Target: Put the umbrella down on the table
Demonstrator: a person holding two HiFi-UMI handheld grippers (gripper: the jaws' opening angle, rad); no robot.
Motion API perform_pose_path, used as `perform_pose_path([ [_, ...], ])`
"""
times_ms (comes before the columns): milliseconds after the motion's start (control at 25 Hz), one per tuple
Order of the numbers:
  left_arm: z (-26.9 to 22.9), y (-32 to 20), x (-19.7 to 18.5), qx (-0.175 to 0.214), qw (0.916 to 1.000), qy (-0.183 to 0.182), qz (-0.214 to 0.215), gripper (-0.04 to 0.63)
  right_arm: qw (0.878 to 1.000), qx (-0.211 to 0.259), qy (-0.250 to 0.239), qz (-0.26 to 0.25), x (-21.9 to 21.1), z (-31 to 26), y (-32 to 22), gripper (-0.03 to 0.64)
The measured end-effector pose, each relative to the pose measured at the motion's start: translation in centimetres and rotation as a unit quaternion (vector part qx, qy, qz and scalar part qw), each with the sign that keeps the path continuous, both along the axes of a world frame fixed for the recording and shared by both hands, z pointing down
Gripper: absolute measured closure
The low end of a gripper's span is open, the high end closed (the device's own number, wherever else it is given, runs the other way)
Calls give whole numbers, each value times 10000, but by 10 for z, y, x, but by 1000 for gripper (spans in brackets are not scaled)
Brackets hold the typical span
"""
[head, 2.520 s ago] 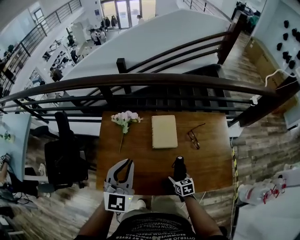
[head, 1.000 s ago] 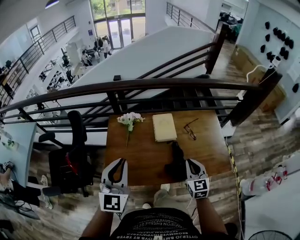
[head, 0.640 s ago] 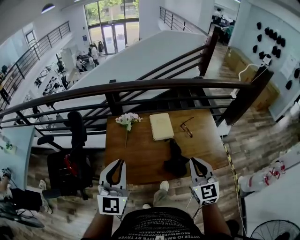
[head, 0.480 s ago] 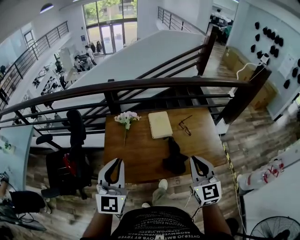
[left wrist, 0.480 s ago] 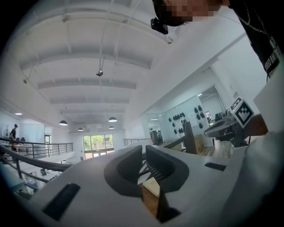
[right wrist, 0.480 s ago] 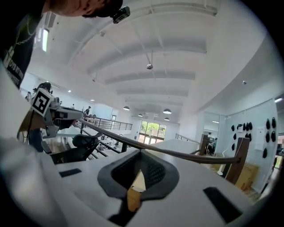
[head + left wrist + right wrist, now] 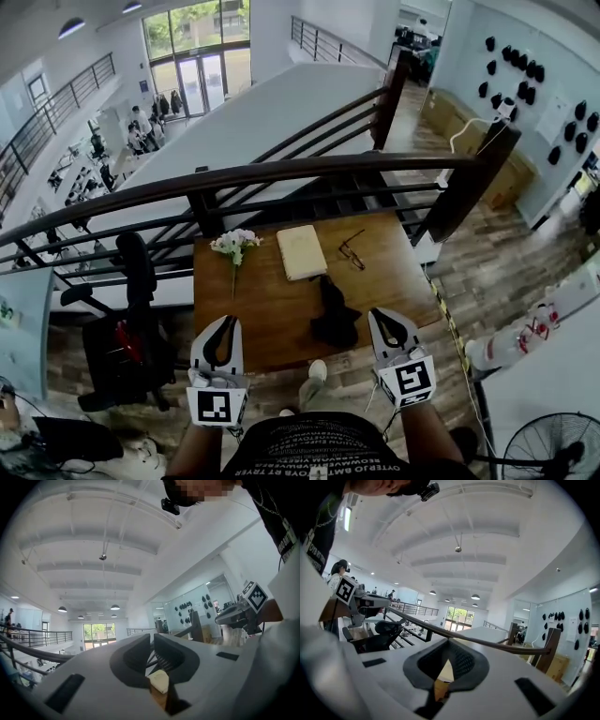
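The black folded umbrella (image 7: pixel 333 314) lies on the wooden table (image 7: pixel 272 314), near its front right part, with nothing holding it. My right gripper (image 7: pixel 379 315) hovers just right of the umbrella at the table's front edge, shut and empty, apart from the fabric. Over the front left edge, my left gripper (image 7: pixel 228 322) is also shut and empty. In the left gripper view its closed jaws (image 7: pixel 152 638) frame the cream book (image 7: pixel 159 680). The right gripper view shows the shut tips of that gripper (image 7: pixel 449 643) pointing level towards the railing.
A cream book (image 7: pixel 301 251), a bunch of pale flowers (image 7: pixel 232 246) and glasses (image 7: pixel 352 248) lie at the table's far side. A dark railing (image 7: pixel 281 173) runs behind it. A black office chair (image 7: pixel 127 319) stands to the left, a fan (image 7: pixel 553 459) at the lower right.
The right gripper has let go of the umbrella, which now lies flat on the table. That gripper has risen and drawn back to the front edge. The left gripper has barely moved.
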State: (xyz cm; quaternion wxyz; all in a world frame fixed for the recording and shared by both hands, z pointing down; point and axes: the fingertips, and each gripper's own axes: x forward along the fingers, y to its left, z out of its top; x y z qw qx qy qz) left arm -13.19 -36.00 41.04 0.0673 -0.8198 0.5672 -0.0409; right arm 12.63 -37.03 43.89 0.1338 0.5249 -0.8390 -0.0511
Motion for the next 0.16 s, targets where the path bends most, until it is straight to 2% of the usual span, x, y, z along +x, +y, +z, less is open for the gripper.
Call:
perform_pose_path([
  [160, 0, -14, 11, 117, 9999, 27, 101, 548, 10000, -36, 76, -42, 0, 1, -13, 601],
])
